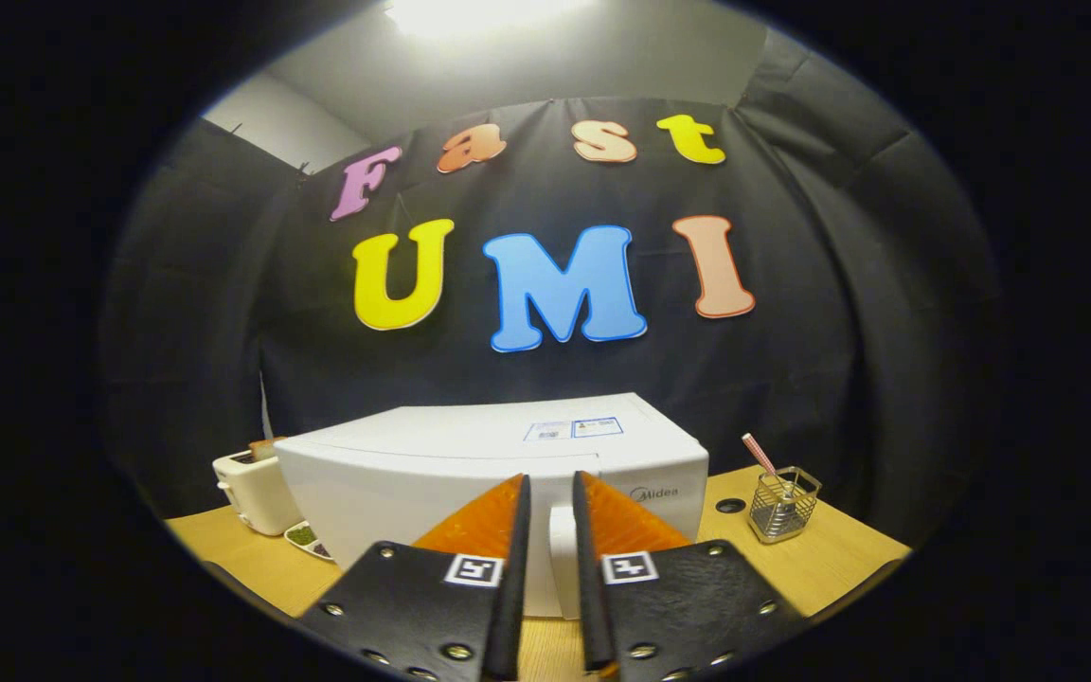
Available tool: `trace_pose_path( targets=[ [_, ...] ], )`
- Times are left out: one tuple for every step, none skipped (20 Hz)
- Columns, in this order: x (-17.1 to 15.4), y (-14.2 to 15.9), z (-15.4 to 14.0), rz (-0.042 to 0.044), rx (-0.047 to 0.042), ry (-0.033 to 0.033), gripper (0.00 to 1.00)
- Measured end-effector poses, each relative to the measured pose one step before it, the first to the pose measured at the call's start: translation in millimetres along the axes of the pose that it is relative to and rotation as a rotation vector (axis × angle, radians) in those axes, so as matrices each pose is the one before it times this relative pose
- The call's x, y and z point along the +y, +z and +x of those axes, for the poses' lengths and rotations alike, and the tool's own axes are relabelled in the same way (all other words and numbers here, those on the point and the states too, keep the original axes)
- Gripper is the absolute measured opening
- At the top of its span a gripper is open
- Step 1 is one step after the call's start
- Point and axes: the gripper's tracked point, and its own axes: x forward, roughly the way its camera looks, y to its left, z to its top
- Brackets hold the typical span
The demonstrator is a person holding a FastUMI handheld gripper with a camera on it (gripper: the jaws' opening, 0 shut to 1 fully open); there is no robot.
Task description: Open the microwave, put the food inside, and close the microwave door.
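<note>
— One big white microwave (470,474) sits on the desk (830,559), just ahead of the tongs (550,493), with its door shut. How will it handle?

— Heavy and rigid, I judge; the body should stay put when the door is pulled. The front looks smooth, so slippery for a flat push.

— Where to take hold?

— At the pale upright handle (562,559), which shows in the narrow gap between the two fingers. They stand nearly together, with only a slim slot between them, and I cannot tell whether they touch the handle yet.

— And the food?

— A small dish (311,540) with something green lies at the microwave's left near corner, beside a toaster (252,493). It looks light and shallow, so I would grip its rim and keep it level.

— Anything else?

— A wire holder (782,504) with a striped straw stands to the right, well apart.
</note>
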Motion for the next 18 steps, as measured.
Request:
trace_pose_path(
  targets=[
    [-3.33, 11.79, -13.55, -0.02045, -0.00429, 0.00465, 0.51],
    [1.08, 16.55, -13.14, -0.02359, -0.01009, 0.01045, 0.59],
    [0.05, 17.19, -10.44, -0.01618, -0.01419, 0.00087, 0.73],
    [-1.95, 19.42, -9.26, 0.00841, -0.01579, 0.00218, 0.77],
    [-2.61, 16.86, -5.62, 0.02142, -0.0001, 0.00319, 0.79],
    [-0.73, 16.7, -8.38, 0.02468, 0.00184, 0.00664, 0.79],
    [-3.52, 18.39, -8.16, 0.00826, -0.00837, -0.00296, 0.79],
    [-5.06, 19.25, -6.57, -0.01208, -0.00912, -0.01036, 0.79],
    [-4.95, 17.08, -6.07, -0.01123, -0.00976, -0.00688, 0.79],
    [-3.88, 15.98, -7.12, -0.00238, -0.00781, -0.00394, 0.79],
    [-4.48, 15.45, -5.79, 0.00488, -0.01123, -0.00664, 0.79],
    [-2.19, 14.33, -6.51, -0.00482, -0.01262, -0.00167, 0.79],
    [-3.01, 10.66, -4.95, -0.01023, -0.01078, -0.0048, 0.79],
    [-2.39, 7.43, -5.48, -0.01492, -0.00532, -0.00173, 0.79],
    [-1.88, 2.39, -3.4, -0.00893, -0.00167, 0.00107, 0.79],
    [-2.04, -1.39, -3.26, -0.00004, 0.00645, 0.00357, 0.79],
    [-0.65, -4.01, -2.67, 0.00724, 0.00583, 0.01445, 0.79],
    [-2.17, -5.97, -1.93, 0.00808, 0.00866, 0.00308, 0.79]
  ],
)
